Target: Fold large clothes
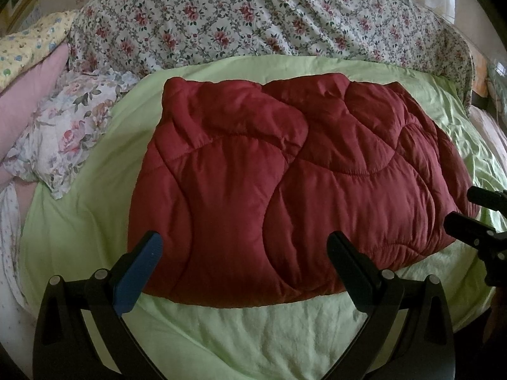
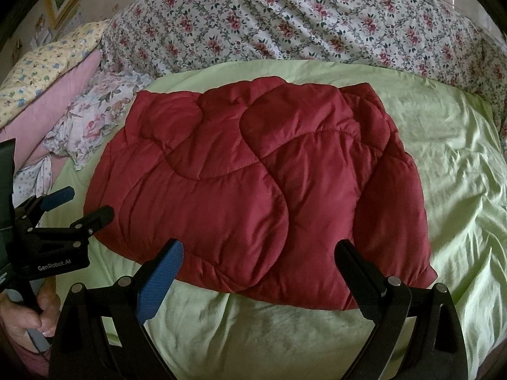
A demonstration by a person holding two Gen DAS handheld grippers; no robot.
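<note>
On the green sheet (image 1: 95,228) a folded red quilted coat (image 1: 285,183) lies flat, both grippers (image 1: 244,253) (image 2: 259,256) spread, empty, at its near edge.

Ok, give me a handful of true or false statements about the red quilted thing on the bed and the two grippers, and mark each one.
1. The red quilted garment lies folded in a compact bundle on the light green sheet. True.
2. The left gripper is clamped on the garment's near edge. False: its jaws stand wide open, holding nothing.
3. The right gripper is open too. True.
4. A floral bedspread lies beyond the green sheet. True.
5. The garment hangs off the edge of the bed. False: it rests wholly on the green sheet.
6. A blue pillow sits on top of the garment. False: nothing lies on it.
</note>
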